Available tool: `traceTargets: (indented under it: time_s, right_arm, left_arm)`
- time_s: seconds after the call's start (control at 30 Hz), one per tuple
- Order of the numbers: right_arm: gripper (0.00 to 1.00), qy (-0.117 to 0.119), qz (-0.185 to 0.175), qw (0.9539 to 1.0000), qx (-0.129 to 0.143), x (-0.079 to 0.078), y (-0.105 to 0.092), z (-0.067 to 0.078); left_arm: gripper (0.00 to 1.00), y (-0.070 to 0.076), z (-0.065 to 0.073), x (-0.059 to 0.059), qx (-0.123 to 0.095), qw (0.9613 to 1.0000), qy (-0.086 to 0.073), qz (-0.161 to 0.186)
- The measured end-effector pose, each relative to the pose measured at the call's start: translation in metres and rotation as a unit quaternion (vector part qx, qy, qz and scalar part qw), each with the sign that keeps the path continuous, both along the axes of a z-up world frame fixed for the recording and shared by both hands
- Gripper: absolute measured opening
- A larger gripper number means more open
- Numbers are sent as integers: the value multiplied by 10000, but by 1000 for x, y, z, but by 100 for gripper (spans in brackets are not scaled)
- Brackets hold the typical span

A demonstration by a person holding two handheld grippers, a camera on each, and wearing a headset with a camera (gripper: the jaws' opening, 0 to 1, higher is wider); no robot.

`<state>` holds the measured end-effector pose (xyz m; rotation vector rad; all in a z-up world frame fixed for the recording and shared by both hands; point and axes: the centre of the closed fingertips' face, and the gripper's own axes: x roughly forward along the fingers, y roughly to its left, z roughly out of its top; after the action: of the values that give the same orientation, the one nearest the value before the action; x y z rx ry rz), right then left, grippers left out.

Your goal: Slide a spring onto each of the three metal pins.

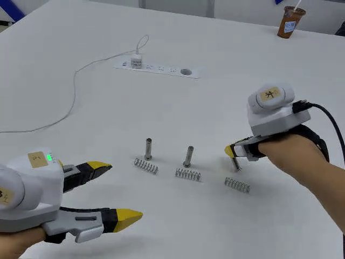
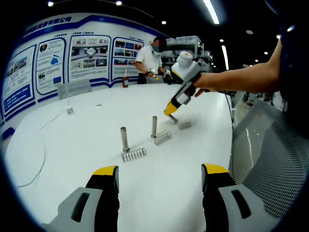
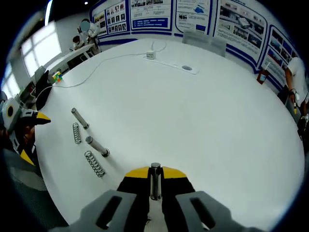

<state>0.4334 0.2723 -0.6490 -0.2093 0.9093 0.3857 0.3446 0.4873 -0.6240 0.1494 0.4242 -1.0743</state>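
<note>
Currently no spring is on a pin, so by my reading all three steps are left to do. Nearest, the left gripper hangs over the white table, jaws spread wide with nothing between them, well apart from the parts. Beyond it the three springs lie flat in a row: left spring, middle spring, right spring. Just behind the first two stand the left pin and the middle pin, upright with bare shafts, each with its spring just beside its foot. The third pin is pinched between the closed jaws of the right gripper. It is tilted and sits just behind the right spring; I cannot tell whether its lower end touches the table. Judgement: the free left gripper would need to fetch a spring, and the right spring lies nearest the held pin. Farther back is a power strip with a cable plugged in, and at the far edge a brown cup.
</note>
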Motion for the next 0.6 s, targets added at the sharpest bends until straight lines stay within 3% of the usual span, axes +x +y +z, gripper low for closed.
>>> traceTargets:
  time_s: [0.6]
  right_arm:
    - [9, -345, -192, 9990, 228, -19, -9, 11]
  left_arm:
    - [71, -2, 2, -1, 10, 10000, -20, -41]
